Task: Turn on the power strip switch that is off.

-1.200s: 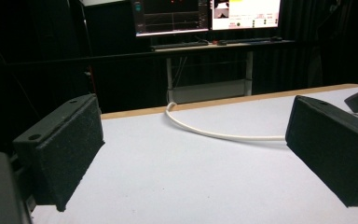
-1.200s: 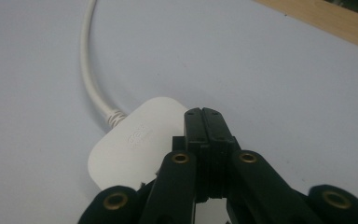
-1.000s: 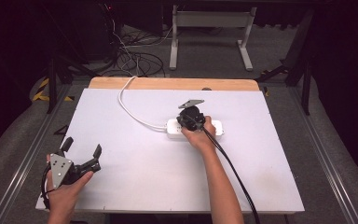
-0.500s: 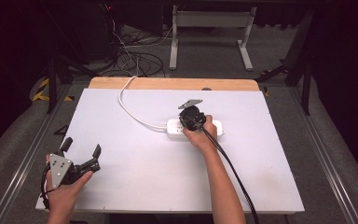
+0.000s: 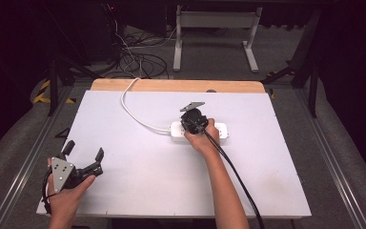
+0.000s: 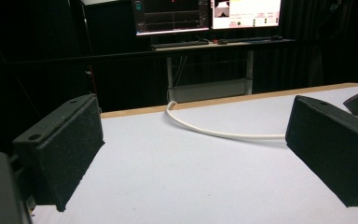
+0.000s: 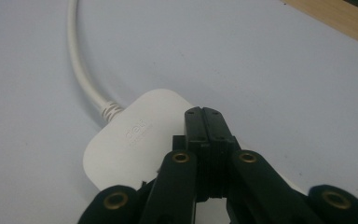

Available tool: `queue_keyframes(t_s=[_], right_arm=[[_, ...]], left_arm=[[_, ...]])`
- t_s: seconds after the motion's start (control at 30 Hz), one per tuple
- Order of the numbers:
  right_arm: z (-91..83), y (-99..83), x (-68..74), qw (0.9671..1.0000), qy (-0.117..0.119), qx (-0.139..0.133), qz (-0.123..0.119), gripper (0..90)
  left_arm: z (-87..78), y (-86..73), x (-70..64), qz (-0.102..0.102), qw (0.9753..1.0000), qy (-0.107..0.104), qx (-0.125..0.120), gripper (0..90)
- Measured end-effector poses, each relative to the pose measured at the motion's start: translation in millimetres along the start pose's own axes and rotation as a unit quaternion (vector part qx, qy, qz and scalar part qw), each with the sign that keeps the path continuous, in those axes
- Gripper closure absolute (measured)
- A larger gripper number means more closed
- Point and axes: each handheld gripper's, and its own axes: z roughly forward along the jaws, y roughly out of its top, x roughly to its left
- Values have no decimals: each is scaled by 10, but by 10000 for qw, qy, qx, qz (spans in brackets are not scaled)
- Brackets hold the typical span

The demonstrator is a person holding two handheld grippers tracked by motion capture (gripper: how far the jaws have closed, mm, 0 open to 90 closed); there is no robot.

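From above, my right gripper sits on the white power strip in the middle of the table, pressing near its cord end. My left gripper waits at the near left corner, spread wide and empty.

Along the left gripper, I see both pads far apart, the cord curving across bare table between them.

Along the right gripper, the jaws are closed together, tips touching the strip's top. I judge the press, probably on a switch, is underway; release is left.
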Motion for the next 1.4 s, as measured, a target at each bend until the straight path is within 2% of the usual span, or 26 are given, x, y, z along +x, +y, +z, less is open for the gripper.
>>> queue_keyframes(t_s=[0.03, 0.17, 0.67, 0.93, 1.17, 1.4], right_arm=[[-1, -3, -13, 9999, 41, 18, 130, 900], [4, 17, 19, 9999, -69, 86, -2, 900], [10, 14, 7, 9998, -23, 97, 166, 900], [12, 18, 8, 9998, -27, 119, 185, 900], [12, 28, 21, 9998, -77, 171, 105, 900], [20, 28, 21, 9996, -73, 189, 186, 900]], left_arm=[[-1, 1, 0, -2, 10000, 3, -6, 48], [-2, -2, -6, 8, 10000, 6, 5, 48], [-7, -3, -3, 11, 10000, 20, 18, 48], [0, -3, -10, 5, 10000, 9, 6, 48], [1, -4, -9, 15, 10000, 6, 18, 48], [1, -5, -7, 19, 10000, 9, 26, 48]])
